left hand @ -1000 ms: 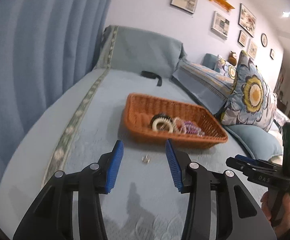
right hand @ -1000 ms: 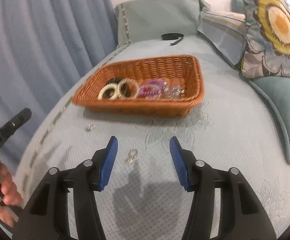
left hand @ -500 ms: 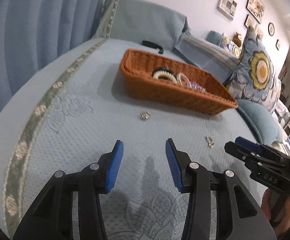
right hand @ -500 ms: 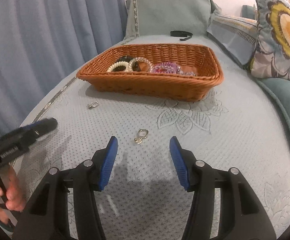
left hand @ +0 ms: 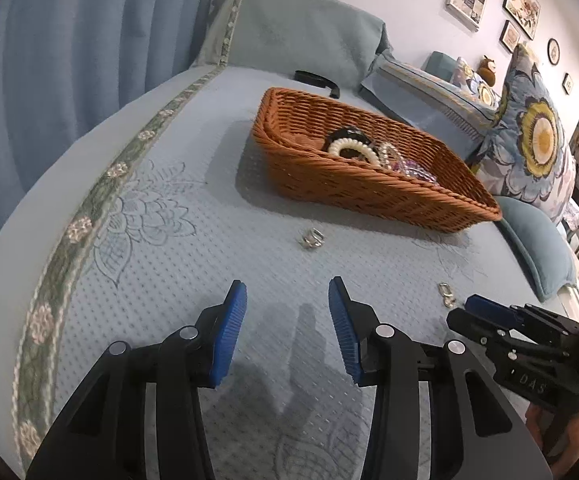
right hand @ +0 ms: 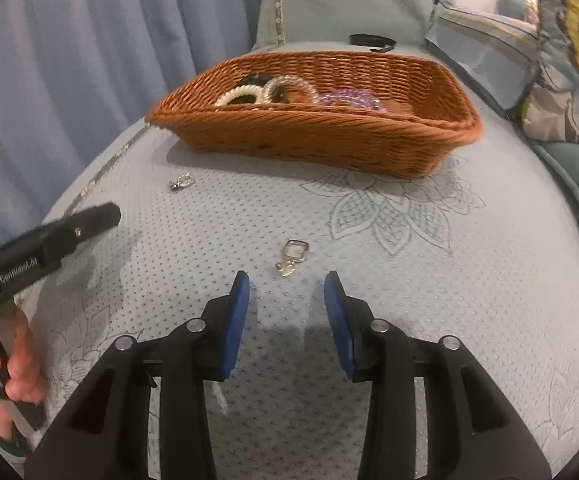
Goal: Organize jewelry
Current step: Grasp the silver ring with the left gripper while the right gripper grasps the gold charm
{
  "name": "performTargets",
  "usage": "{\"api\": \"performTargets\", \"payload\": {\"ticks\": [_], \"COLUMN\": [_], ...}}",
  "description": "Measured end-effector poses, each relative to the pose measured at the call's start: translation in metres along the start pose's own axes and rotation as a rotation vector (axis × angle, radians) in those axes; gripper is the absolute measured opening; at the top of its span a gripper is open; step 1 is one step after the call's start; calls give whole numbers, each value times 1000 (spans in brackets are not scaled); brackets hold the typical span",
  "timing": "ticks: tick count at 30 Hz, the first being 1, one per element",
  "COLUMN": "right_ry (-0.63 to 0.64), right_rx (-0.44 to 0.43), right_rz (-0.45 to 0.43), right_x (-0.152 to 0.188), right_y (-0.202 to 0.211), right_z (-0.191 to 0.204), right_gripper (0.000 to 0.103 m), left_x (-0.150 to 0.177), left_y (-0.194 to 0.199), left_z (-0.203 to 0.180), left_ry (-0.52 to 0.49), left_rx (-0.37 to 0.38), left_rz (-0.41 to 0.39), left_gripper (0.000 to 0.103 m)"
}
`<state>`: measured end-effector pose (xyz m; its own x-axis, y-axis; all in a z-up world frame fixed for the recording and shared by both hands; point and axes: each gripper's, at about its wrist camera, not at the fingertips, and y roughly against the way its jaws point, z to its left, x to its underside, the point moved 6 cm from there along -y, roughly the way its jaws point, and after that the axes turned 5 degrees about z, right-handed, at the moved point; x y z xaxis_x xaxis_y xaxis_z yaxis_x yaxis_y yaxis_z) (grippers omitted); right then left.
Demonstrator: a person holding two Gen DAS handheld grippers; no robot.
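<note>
Right gripper (right hand: 286, 312) hovering low over the bedspread (right hand: 429, 300), blue pads spread apart, nothing between them. Gold clasp (right hand: 294, 258) lying on the fabric just ahead of the pads, roughly centred on the gap, not touching either.

Left gripper (left hand: 287, 320) also hanging above the bedspread, pads apart and empty. Silver ring (left hand: 312, 238) lying ahead of it, a little right of centre, near the basket's near wall but apart from it. From the left view the clasp (left hand: 446, 294) is sitting off to the right, just beside the tip of the right gripper (left hand: 485, 312).

Farther on, basket (right hand: 329, 136) resting on the bedspread, holding a cream bracelet (right hand: 239, 96), a dark band partly hidden behind it, a pale beaded bracelet (right hand: 289, 82) and purple beads (right hand: 349, 98), all bunched toward its left half in the right view.

Beyond the basket, a black strap (left hand: 316, 79) lying near the headrest cushion (left hand: 301, 36). Flowered pillow (left hand: 537, 140) leaning at far right; curtain (left hand: 69, 60) hanging at left.
</note>
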<state>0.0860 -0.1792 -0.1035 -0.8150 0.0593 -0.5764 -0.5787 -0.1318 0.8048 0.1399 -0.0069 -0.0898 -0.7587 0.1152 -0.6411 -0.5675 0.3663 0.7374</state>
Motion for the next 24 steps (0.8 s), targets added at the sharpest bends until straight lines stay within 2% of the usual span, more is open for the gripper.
{"api": "performTargets", "payload": {"ticks": [3, 6, 14, 18, 21, 24], "right_ry": [33, 56, -20, -27, -28, -22], "right_rx": [38, 73, -37, -50, -50, -41], "right_rz": [18, 21, 15, 16, 18, 17], "right_x": [-7, -8, -5, -5, -5, -5], "right_y": [-10, -12, -9, -9, -9, -10], "right_z": [8, 11, -3, -3, -3, -3], "right_gripper": [16, 11, 9, 9, 9, 9], "left_x": [0, 0, -18, -28, -32, -34], "left_y": [-2, -3, -24, -47, -61, -67], "left_z": [2, -3, -24, -30, -33, -35], "left_ry": [9, -18, -169, -243, -270, -293], "left_rx": [6, 14, 6, -38, -20, -24], "left_rz": [9, 15, 30, 83, 130, 138], "left_gripper": [40, 40, 40, 35, 35, 35]}}
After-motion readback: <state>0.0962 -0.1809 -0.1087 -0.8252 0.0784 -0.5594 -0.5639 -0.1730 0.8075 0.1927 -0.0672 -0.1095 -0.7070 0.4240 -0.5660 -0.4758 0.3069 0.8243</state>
